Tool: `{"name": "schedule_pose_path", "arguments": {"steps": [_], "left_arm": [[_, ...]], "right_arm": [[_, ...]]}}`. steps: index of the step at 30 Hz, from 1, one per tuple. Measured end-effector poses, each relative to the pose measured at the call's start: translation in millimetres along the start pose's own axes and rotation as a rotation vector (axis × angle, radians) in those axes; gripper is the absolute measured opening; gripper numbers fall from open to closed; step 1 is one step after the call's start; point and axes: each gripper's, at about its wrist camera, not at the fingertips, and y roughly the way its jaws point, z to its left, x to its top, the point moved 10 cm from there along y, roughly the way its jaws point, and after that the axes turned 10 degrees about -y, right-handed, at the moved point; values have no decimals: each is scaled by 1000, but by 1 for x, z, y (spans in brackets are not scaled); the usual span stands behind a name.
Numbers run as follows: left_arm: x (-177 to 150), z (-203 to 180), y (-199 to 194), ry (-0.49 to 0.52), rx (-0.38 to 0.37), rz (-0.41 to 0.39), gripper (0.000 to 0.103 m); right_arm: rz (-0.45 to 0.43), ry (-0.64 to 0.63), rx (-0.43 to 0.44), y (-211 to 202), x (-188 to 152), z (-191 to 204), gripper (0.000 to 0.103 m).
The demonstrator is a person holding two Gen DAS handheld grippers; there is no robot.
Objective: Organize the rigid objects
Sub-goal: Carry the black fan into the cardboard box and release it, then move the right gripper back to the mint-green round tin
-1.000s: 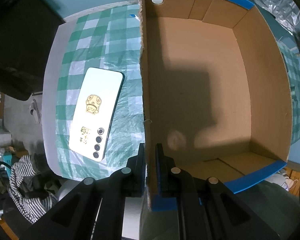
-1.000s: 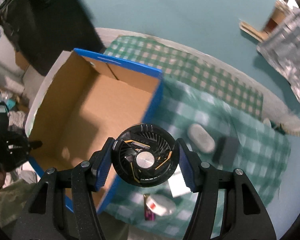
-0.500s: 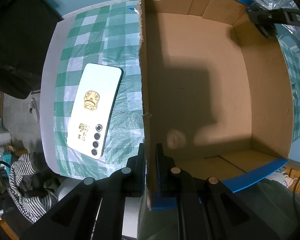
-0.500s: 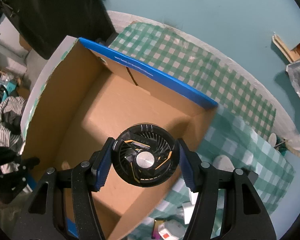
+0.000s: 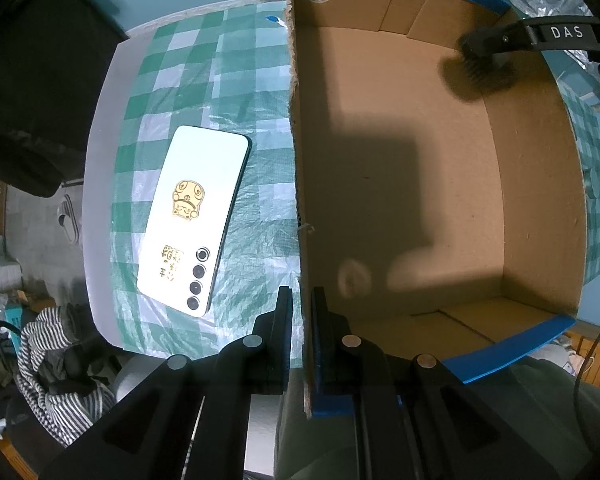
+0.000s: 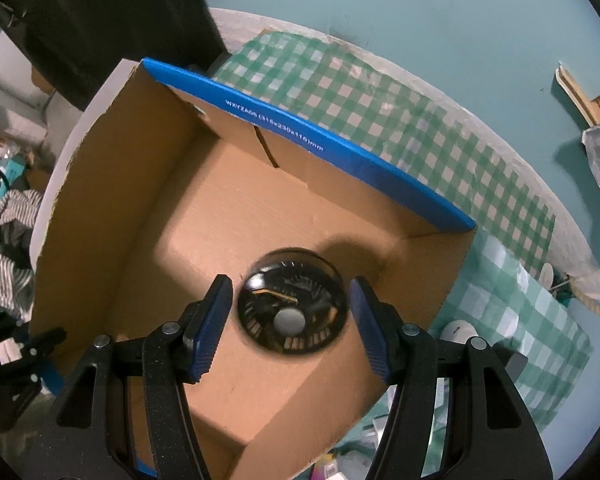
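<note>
A round black fan with orange marks is blurred, free between my right gripper's spread blue pads, over the floor of the open cardboard box. The gripper is open. In the left wrist view the fan is a dark blur below the right gripper at the box's far right corner. My left gripper is shut on the box's left wall. A white phone with gold stickers lies on the green checked cloth left of the box.
The box has blue-taped rims. A white oval object and a dark block lie on the cloth right of the box. Small packets lie near the front edge. Striped clothing lies below the table's left edge.
My right gripper moved over the box interior and opened, letting the fan go; the fan now drops blurred toward the box floor. The left gripper kept its hold on the wall.
</note>
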Motion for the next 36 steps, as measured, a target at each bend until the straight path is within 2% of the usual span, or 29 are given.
{"name": "schedule_pose_path", "arguments": {"steps": [10, 16, 26, 33, 36], "left_arm": [[0, -2, -3, 10, -6, -2, 9], [1, -4, -8, 22, -13, -13, 9], [2, -1, -9, 27, -9, -11, 9], [0, -2, -8, 49, 27, -20, 7], [0, -4, -7, 40, 11, -11, 7]], "right_arm": [[-39, 39, -15, -22, 1, -5, 64], [-69, 75, -21, -43, -12, -10, 65], [-77, 202, -61, -71, -61, -45, 72], [-48, 323, -95, -78, -114, -81, 73], [-35, 395, -100, -76, -138, -98, 73]]}}
